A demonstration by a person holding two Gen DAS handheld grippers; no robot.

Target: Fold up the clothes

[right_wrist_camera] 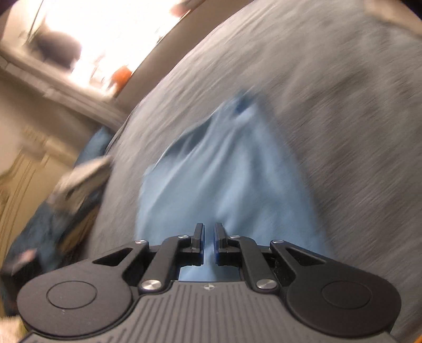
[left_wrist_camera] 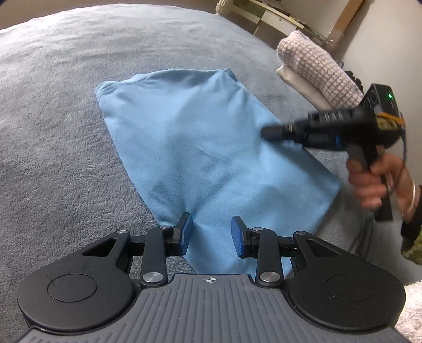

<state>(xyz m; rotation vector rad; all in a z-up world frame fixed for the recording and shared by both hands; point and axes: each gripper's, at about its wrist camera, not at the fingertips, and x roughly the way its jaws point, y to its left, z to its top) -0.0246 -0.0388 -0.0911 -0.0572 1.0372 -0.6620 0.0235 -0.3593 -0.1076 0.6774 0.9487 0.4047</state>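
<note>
**Blue garment flat on the grey bed, both grippers over it**

A light blue garment (left_wrist_camera: 200, 147) lies folded on a grey fleece bed cover (left_wrist_camera: 52, 110), which serves as the landmark. The left gripper (left_wrist_camera: 211, 233) sits over the garment's near end, jaws spread with cloth showing between them, nothing pinched. The right gripper (left_wrist_camera: 266, 132), held in a person's hand (left_wrist_camera: 374, 182), reaches in over the garment's right side; in the right wrist view its jaws (right_wrist_camera: 209, 241) are nearly pressed together, a thin gap left, gripping nothing. That view is blurred. At the cover's far right edge sits a stack of folded clothes (left_wrist_camera: 316, 68), a checked knit on top of a cream piece, clear of the garment. Wooden furniture (left_wrist_camera: 284, 15) stands beyond the bed.
</note>
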